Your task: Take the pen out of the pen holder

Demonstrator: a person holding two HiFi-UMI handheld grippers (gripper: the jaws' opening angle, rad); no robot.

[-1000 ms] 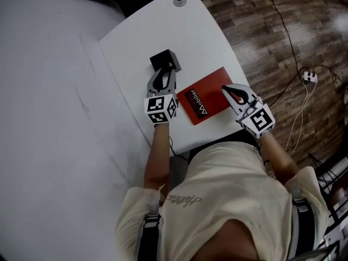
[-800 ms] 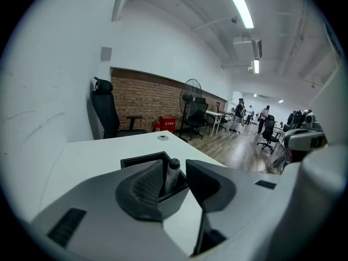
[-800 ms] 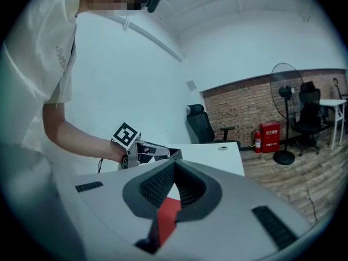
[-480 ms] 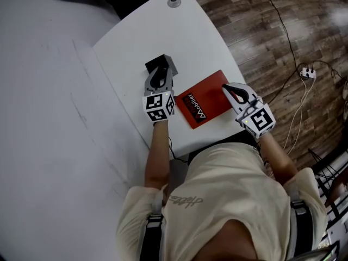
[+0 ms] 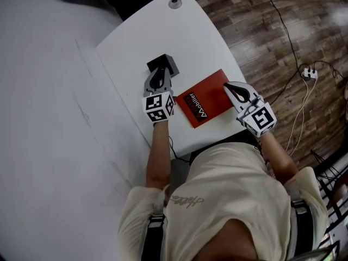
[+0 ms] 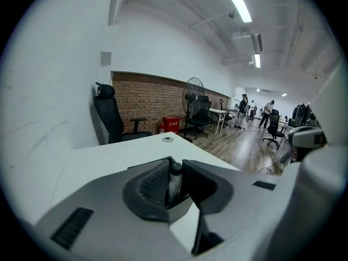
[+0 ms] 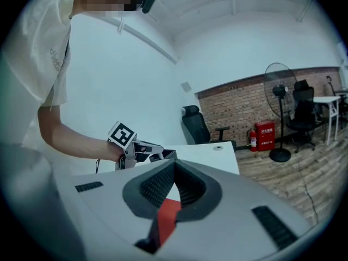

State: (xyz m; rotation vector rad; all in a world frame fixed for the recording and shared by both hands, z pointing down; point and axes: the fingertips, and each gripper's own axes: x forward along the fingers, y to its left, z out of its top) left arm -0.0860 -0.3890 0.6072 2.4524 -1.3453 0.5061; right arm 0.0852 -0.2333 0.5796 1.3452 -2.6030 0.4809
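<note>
Black pen holder (image 5: 162, 64) is mostly blocked. From the head view the left gripper (image 5: 162, 73) covers its near side, and the pen itself is too small to pick out there. In the left gripper view it's the other way round: the pen (image 6: 174, 181) shows up fine, standing upright, but only its top part, since the rest drops behind the jaws and the holder barely peeks out past them.

The pen sits right between the left jaws, near their tips. They've just been closing in, and the pads look pressed on it from both sides. It's in the holder, toward the left side of the white table (image 5: 179, 31).

Left forearm (image 5: 157, 140) reaches straight out from the body, with the gripper tipped slightly down. The right gripper (image 7: 175, 163) is pinched together on nothing, over the right corner of the red book (image 5: 204, 99). Can't tell if it touches.
</note>
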